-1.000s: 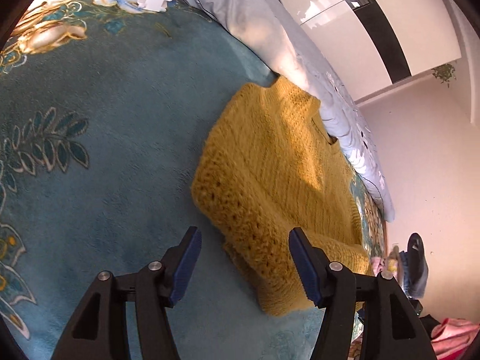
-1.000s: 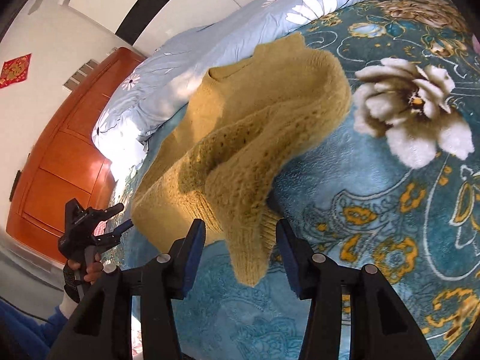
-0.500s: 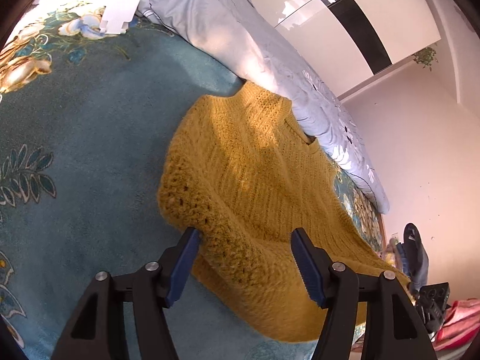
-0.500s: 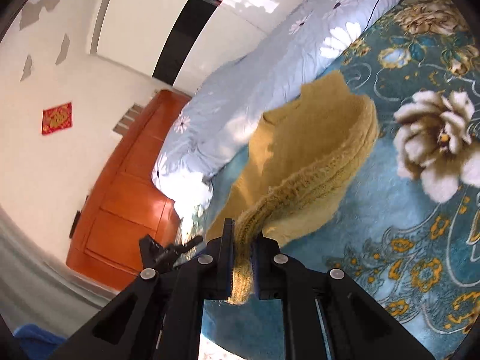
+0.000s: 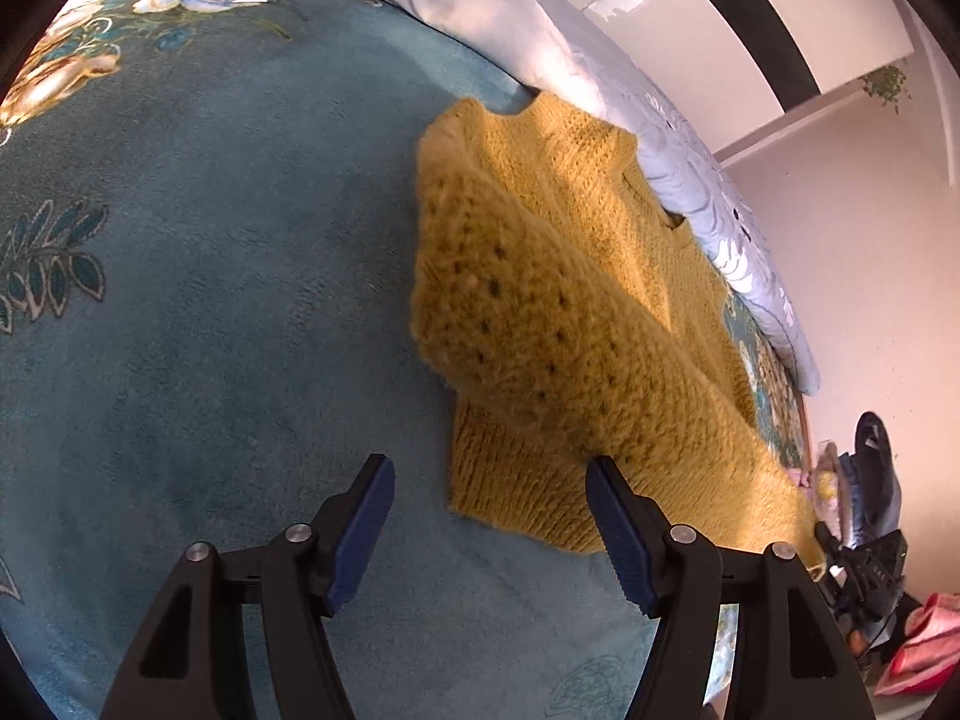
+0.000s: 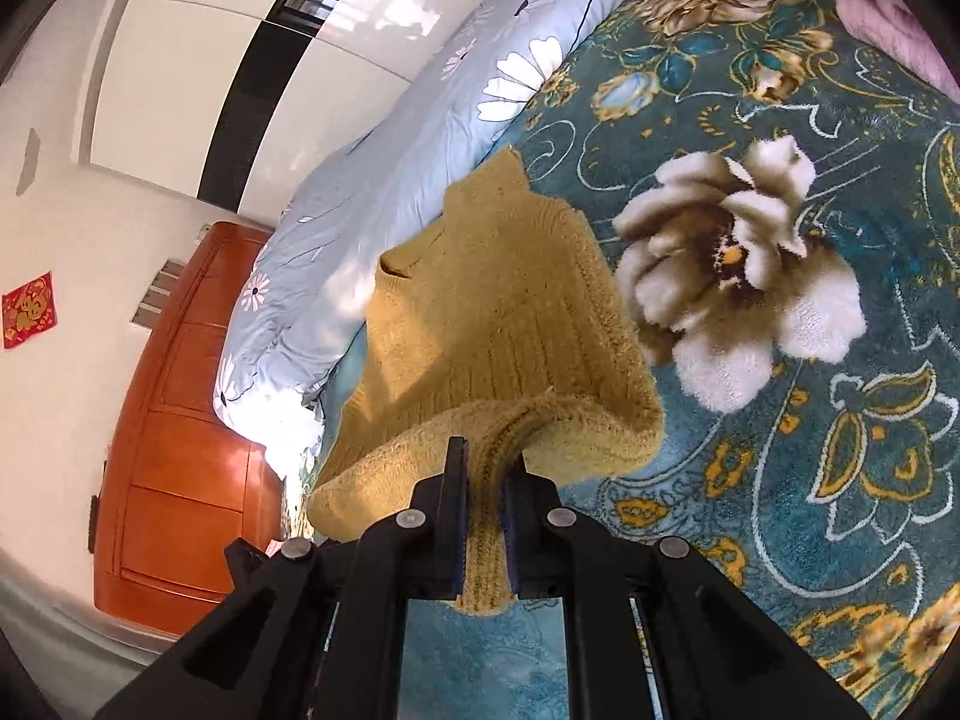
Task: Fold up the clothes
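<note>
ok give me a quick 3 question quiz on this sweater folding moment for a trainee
1. True or false: the left gripper is shut on the yellow sweater.
2. Multiple choice: what lies along the far edge of the sweater?
A. a wooden chair
B. a pale blue floral duvet
C. a laundry basket
3. Fill in: the right gripper is ____ on a ribbed edge of the sweater.

Key
1. False: its jaws stand open, short of the sweater, over the teal floral blanket.
2. B
3. shut
</note>
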